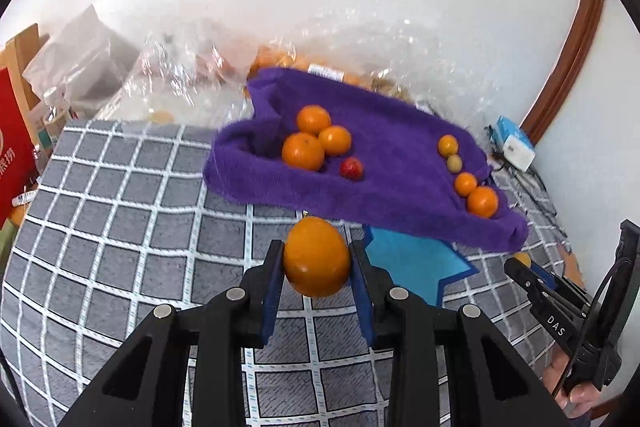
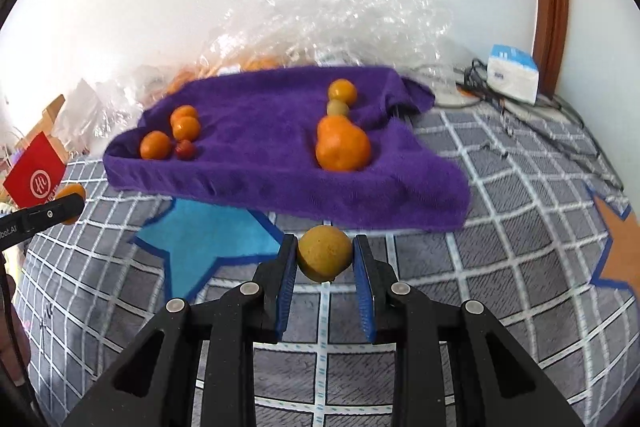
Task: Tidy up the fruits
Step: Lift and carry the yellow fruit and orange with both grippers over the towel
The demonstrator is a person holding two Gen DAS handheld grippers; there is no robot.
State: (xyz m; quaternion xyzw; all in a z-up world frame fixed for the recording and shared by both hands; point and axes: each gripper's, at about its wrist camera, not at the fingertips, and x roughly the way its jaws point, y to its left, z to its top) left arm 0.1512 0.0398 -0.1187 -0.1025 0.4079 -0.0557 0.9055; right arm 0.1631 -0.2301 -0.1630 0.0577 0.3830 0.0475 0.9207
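My left gripper (image 1: 317,259) is shut on a large orange (image 1: 317,257), held above the checked cloth just in front of the purple towel (image 1: 392,163). My right gripper (image 2: 325,259) is shut on a small yellow-brown fruit (image 2: 325,253), also just in front of the purple towel (image 2: 272,131). On the towel's left lie three oranges (image 1: 314,137) and a small red fruit (image 1: 351,169). On its right lies a row of small orange and yellowish fruits (image 1: 466,175). The right gripper also shows at the right edge of the left wrist view (image 1: 532,275).
A grey checked cloth (image 1: 132,211) covers the surface, with a blue star patch (image 1: 416,263) and an orange star patch (image 2: 624,243). Crinkled clear plastic bags with more fruit (image 1: 224,67) lie behind the towel. A red box (image 1: 12,155) stands left; a white-blue box and cables (image 2: 512,73) lie at the right.
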